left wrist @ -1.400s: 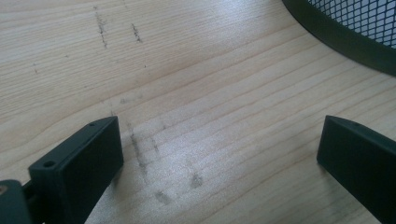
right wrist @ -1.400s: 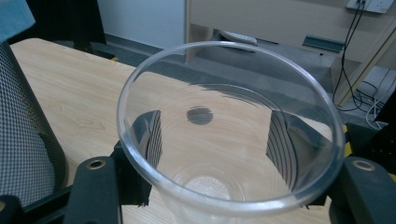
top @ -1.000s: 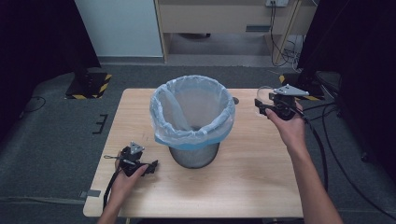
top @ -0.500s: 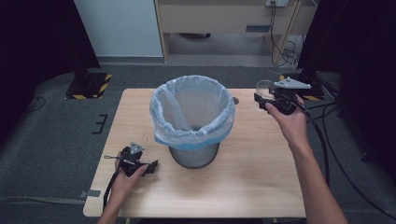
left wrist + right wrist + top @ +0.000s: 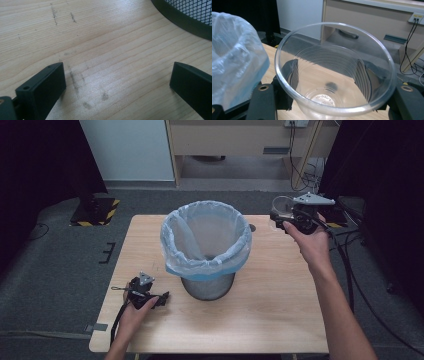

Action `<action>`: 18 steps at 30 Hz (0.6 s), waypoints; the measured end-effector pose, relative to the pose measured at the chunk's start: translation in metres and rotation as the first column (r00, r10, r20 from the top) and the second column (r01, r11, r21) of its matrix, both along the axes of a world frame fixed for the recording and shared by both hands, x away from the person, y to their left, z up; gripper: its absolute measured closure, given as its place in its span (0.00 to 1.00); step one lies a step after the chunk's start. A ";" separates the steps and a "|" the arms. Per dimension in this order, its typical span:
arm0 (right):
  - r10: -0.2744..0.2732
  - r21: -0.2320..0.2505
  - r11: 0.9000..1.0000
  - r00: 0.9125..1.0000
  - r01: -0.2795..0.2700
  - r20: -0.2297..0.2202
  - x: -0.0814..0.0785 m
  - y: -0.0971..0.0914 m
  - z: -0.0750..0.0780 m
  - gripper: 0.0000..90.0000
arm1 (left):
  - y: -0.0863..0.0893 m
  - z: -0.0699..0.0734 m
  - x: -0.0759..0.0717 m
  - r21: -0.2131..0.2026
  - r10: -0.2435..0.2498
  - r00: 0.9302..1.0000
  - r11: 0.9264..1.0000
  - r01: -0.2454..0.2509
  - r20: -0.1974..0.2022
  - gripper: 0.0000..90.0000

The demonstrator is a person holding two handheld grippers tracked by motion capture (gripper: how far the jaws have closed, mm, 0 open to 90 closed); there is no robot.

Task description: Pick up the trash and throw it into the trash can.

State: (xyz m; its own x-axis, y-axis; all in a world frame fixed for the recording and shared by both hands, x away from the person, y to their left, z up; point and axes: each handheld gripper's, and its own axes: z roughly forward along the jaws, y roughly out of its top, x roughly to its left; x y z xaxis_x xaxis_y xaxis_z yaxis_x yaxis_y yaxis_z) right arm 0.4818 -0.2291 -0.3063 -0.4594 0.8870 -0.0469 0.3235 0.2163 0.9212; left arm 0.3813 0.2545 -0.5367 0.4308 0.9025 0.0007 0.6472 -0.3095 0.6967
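A black mesh bin (image 5: pixel 207 287) lined with a pale blue plastic bag (image 5: pixel 206 245) stands in the middle of the wooden table (image 5: pixel 280 320). To the right of its rim, my right gripper (image 5: pixel 277 220) is shut on a clear plastic cup (image 5: pixel 281 209), held off the table. In the right gripper view the cup (image 5: pixel 334 72) sits upright between the jaws of the right gripper (image 5: pixel 332 83), with the bag (image 5: pixel 232 57) close at the left. My left gripper (image 5: pixel 161 298) rests near the table's front left. The left gripper (image 5: pixel 117 87) is open over bare wood, with the bin's base (image 5: pixel 185 17) ahead.
A small dark disc (image 5: pixel 252 227) lies on the table just right of the bin. Cables (image 5: pixel 350 270) trail off the right side. A wooden cabinet (image 5: pixel 240 140) and a yellow-black striped base (image 5: pixel 95 212) stand on the floor beyond the table.
My right gripper has carried the cup a little upward and farther back beside the bin's rim. The left gripper has not moved.
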 end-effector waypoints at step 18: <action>0.028 0.022 0.999 1.000 -0.028 0.000 0.014 0.023 0.027 0.39 | 0.000 0.000 0.000 0.000 -0.002 1.000 1.000 0.002 0.000 0.00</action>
State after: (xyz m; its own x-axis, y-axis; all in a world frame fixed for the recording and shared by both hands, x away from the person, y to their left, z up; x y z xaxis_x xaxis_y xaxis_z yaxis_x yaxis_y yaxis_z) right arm 0.4955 -0.2057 -0.2790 -0.4837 0.8748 -0.0277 0.3177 0.2050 0.9258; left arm 0.3811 0.2546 -0.5367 0.4328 0.9015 0.0002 0.6467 -0.3106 0.6967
